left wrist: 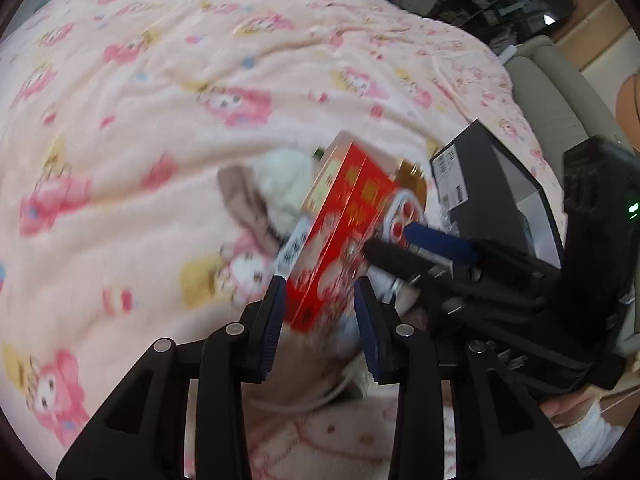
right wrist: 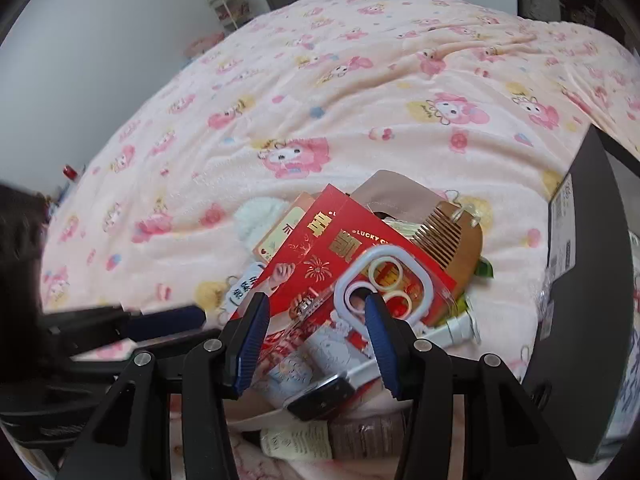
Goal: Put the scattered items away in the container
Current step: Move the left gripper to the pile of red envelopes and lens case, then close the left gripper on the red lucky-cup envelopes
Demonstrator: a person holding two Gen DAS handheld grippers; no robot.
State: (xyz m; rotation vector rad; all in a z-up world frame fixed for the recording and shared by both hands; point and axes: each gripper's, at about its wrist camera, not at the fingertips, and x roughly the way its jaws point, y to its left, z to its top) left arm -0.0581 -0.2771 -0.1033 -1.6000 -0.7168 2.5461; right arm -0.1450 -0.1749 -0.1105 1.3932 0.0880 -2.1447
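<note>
**Red packets held over the pile on the pink blanket**

In the left wrist view, the left gripper (left wrist: 320, 312) at bottom centre has its blue pads pressed on the lower end of a stack of red packets (left wrist: 344, 216), which tilts up toward frame centre. Just right of it the right gripper (left wrist: 400, 240) reaches in from the right edge, one blue finger (left wrist: 440, 240) lying against a clear phone case (left wrist: 402, 216).

In the right wrist view, the right gripper (right wrist: 316, 320) at bottom centre clamps that phone case (right wrist: 380, 284), its right finger (right wrist: 378, 320) through the camera cutout and the packets (right wrist: 340, 248) beneath. Beyond lie a wooden comb (right wrist: 452, 240) and a white pompom (right wrist: 256, 212). At the right edge stands the black box (right wrist: 576, 264). The blanket (right wrist: 360, 80) fills the far frame.
</note>
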